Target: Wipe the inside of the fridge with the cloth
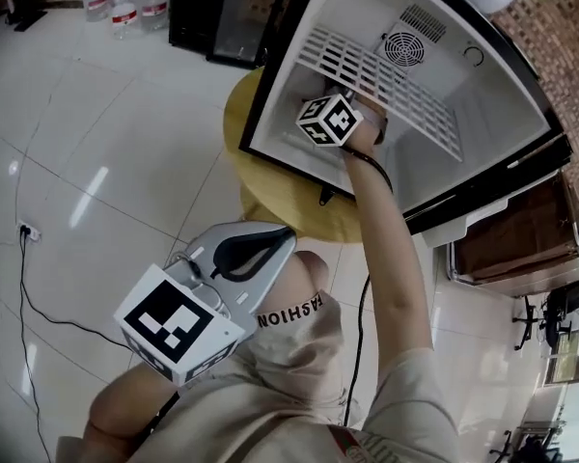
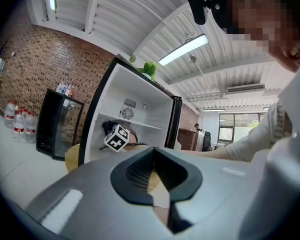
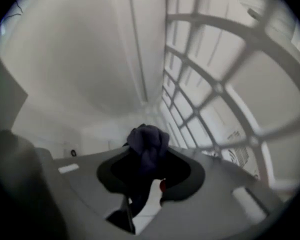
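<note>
The dark blue cloth [image 3: 148,143] is bunched up inside the open fridge [image 1: 340,3], poking out past the tips of the right tongs [image 3: 149,170], which are clenched on it. It sits close to the white wire shelf [image 1: 369,71], with the plain white inner wall on its other side; whether it is pressing on either I cannot tell. The person's right arm reaches well into the cabinet, in the space below that shelf, and the round fan vent [image 1: 403,48] shows on the back wall. The fridge stands on a small round yellow desk [image 1: 282,199].

The left tongs [image 2: 154,180] are clenched with nothing between them, held back by the person's knee, well apart from the fridge and pointing level towards it.

Around them is a white tiled floor [image 1: 96,143], a black glass-fronted cabinet [image 1: 212,13] and a cluster of water bottles [image 1: 125,3].
</note>
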### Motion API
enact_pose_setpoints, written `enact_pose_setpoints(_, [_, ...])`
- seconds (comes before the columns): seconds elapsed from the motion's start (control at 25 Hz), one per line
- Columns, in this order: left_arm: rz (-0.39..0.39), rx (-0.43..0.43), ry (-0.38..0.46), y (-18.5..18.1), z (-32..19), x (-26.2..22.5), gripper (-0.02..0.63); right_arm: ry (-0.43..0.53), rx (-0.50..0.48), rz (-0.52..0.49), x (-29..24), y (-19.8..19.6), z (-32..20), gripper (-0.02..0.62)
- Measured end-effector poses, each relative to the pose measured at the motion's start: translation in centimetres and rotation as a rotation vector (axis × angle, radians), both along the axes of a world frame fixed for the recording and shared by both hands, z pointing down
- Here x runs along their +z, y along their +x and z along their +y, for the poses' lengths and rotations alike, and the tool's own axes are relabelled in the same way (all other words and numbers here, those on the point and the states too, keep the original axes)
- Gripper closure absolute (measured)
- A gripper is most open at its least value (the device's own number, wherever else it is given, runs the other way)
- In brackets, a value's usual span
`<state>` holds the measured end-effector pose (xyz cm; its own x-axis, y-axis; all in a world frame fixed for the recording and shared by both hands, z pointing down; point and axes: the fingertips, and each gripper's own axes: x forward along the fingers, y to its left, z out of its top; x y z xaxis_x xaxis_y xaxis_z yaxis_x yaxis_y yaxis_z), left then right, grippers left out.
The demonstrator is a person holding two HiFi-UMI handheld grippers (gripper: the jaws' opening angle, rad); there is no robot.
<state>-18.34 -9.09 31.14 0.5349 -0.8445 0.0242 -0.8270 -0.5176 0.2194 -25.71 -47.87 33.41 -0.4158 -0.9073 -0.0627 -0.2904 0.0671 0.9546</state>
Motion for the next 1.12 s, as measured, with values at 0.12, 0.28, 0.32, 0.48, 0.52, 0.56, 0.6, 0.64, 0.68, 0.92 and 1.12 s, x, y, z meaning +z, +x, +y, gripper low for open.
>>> enact_pose_setpoints(0.12, [0.011, 0.009, -0.017, 0.2, 0.1, -0.1, 0.606, -0.015, 0.084, 0.037, 0.7, 5.3, -1.3, 0.488])
enact_pose_setpoints(0.28, [0.009, 0.017, -0.003, 0.5, 0.3, -0.5, 0.606, -0.066, 0.209, 0.053, 1.4, 12.0, -2.9, 0.488])
enact_pose_setpoints(0.32, [0.01, 0.017, 0.0, 0.6, 0.4, -0.6, 0.606, -0.085, 0.226, 0.044, 1.5, 12.9, -2.9, 0.488])
enact_pose_setpoints(0.48, [0.004, 0.016, 0.008, 1.1, 0.8, -1.1, 0.606, -0.151, 0.26, 0.011, 1.7, 14.8, -3.4, 0.488])
enact_pose_setpoints(0.52, [-0.001, 0.018, 0.013, 1.2, 0.9, -1.2, 0.606, -0.164, 0.283, 0.017, 1.9, 15.5, -3.6, 0.488])
enact_pose_setpoints(0.56, [-0.008, 0.022, 0.019, 1.4, 0.9, -1.3, 0.606, -0.18, 0.315, 0.026, 2.3, 16.4, -3.8, 0.488])
enact_pose_setpoints(0.6, [-0.017, 0.029, 0.029, 1.5, 0.9, -1.3, 0.606, -0.196, 0.346, 0.034, 2.7, 17.2, -3.9, 0.488])
enact_pose_setpoints(0.64, [-0.026, 0.038, 0.039, 1.6, 0.8, -1.2, 0.606, -0.211, 0.362, 0.041, 3.1, 17.6, -3.9, 0.487])
enact_pose_setpoints(0.68, [-0.032, 0.045, 0.044, 1.6, 0.7, -1.0, 0.606, -0.222, 0.353, 0.051, 3.4, 17.3, -3.5, 0.486])
enact_pose_setpoints(0.92, [-0.021, 0.047, 0.023, 1.0, 0.5, -0.3, 0.606, -0.189, 0.015, 0.054, 3.7, 3.8, 1.8, 0.483])
enact_pose_setpoints(1.12, [0.012, 0.005, 0.009, -0.7, 1.0, -0.4, 0.606, -0.275, -0.092, 0.069, 6.0, -4.7, 1.9, 0.482])
